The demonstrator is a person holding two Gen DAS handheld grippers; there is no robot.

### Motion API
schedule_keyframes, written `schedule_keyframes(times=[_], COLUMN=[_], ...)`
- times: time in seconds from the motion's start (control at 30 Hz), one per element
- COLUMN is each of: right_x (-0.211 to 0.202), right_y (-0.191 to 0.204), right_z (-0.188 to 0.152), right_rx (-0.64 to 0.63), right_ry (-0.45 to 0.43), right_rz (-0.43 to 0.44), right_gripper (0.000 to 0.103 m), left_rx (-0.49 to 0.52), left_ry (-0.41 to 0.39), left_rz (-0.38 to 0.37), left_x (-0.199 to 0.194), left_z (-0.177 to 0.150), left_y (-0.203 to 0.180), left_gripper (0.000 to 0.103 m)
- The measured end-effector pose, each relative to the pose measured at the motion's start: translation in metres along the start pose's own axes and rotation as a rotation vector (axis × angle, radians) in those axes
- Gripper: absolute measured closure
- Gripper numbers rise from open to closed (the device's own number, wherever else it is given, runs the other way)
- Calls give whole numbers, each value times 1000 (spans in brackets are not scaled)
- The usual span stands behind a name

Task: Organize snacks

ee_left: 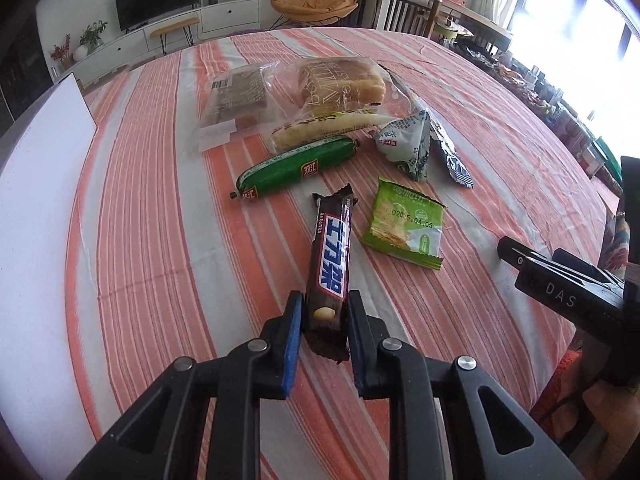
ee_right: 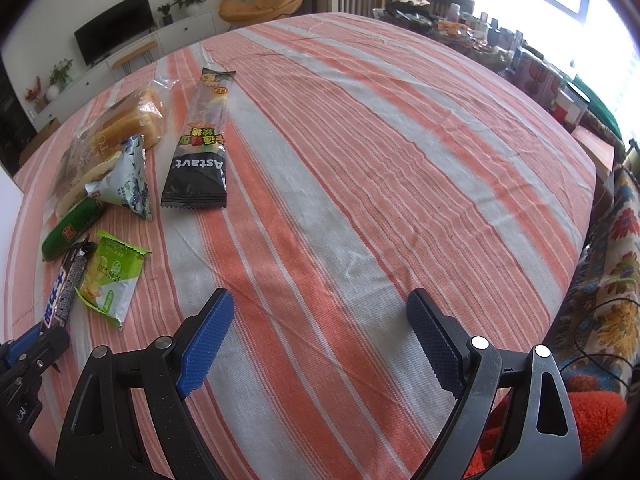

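We see the left gripper (ee_left: 320, 320) clenched on the near end of the chocolate bar (ee_left: 330, 264), whose far end points toward the green sausage (ee_left: 292, 168) on the striped tablecloth (ee_left: 160, 240). The right gripper (ee_right: 320, 340) hangs released over bare cloth. The bar's nearest tip is hidden behind the pads, and the bread packets (ee_left: 340, 84) blur under glare.

Seven snacks show on the striped table (ee_left: 140, 240): two bagged breads (ee_left: 236, 98) (ee_left: 340, 84), one pale roll (ee_left: 320, 130), one green sausage (ee_left: 296, 168), one chocolate bar (ee_left: 330, 264), one green cracker packet (ee_left: 404, 224) and one triangular pouch (ee_left: 412, 144). One long black sweets packet (ee_right: 204, 148) makes eight. Two grippers (ee_left: 320, 320) (ee_right: 320, 340) are in view.
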State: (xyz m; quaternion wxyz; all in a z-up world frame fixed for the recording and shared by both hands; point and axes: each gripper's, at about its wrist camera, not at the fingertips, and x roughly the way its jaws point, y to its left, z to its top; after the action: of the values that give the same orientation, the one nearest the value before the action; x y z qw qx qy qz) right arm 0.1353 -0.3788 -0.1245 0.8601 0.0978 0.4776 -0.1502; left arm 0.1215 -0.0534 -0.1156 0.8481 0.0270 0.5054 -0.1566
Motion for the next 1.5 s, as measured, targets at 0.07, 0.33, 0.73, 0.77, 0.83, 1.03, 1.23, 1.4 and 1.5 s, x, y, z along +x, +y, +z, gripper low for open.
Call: schedule_keyframes(times=[0.07,0.33,0.73,0.77,0.83,1.03,1.23,1.4,1.5], right_x=[0,0,-1,-1,-1,0,-3,-3,-2], right_y=[0,0,-4,-4,-3,-1,-8,-7,-6], right_z=[0,0,0,-1,-1,-1,-1,-1,-1], right_rx=[0,1,11,11,7,1,26,20,16], right_ry=[0,-1,-3,-3,-2,-1,-7,-5,-3], right_rz=[1,-1,21,20,13,6,43,36,32], right_gripper=[12,12,12,12,12,12,12,12,12], left_rx=[-15,-1,-78,-118,-186,-208,-100,-94,-93], left_ry=[2,-8,-28,-41,-61,-48,-98,-92,-95], left_rz=[-4,31,104,117,135,130,184,183,184], left_x=[-10,-24,-4,-8,-13,-2,8,9,9], left_z=[-12,-24,-14,-16,-18,-16,-24,-25,-25], left_y=[4,2,22,31,47,54,34,36,35], left_gripper=[82,31,86,86,86,27,9,0,0])
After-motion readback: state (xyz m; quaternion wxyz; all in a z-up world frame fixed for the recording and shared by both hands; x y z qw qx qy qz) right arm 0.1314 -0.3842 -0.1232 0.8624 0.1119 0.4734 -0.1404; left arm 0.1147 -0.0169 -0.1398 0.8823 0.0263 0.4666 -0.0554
